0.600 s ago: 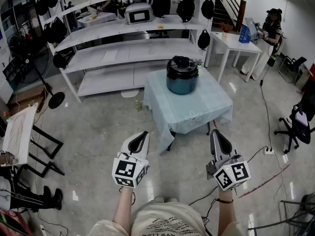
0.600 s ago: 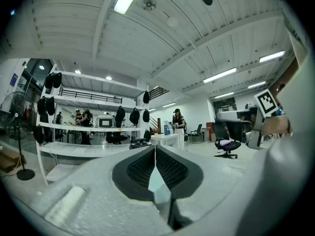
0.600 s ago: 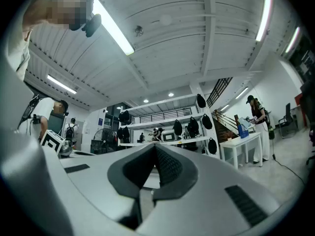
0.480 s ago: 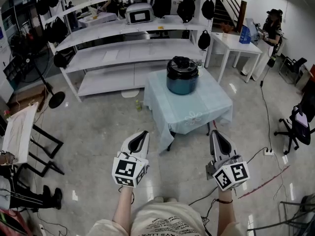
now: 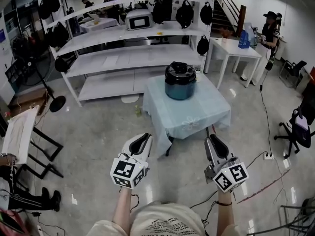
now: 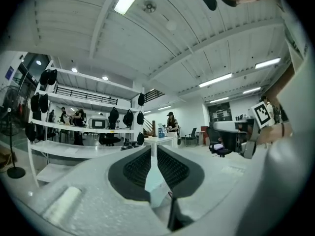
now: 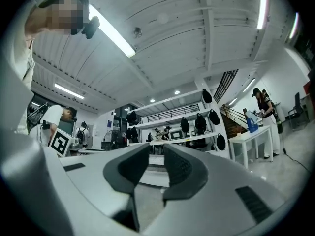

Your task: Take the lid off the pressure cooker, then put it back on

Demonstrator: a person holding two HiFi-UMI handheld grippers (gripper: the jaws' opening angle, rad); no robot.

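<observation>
Left tongs (image 6: pixel 154 154), jaws together and empty, before white shelving (image 6: pixel 64 150) with black bags (image 6: pixel 114 116).

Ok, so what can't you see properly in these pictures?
- Lid of the pressure cooker, head view: too small and far off to tell if it is locked.
- Left and right gripper views: no cooker shows. The left tool and right tool fill the middle.
- Under the cloth-covered table, head view: the hanging cloth hides it.
- Screen on the shelf appliance, head view: too small to read.
</observation>
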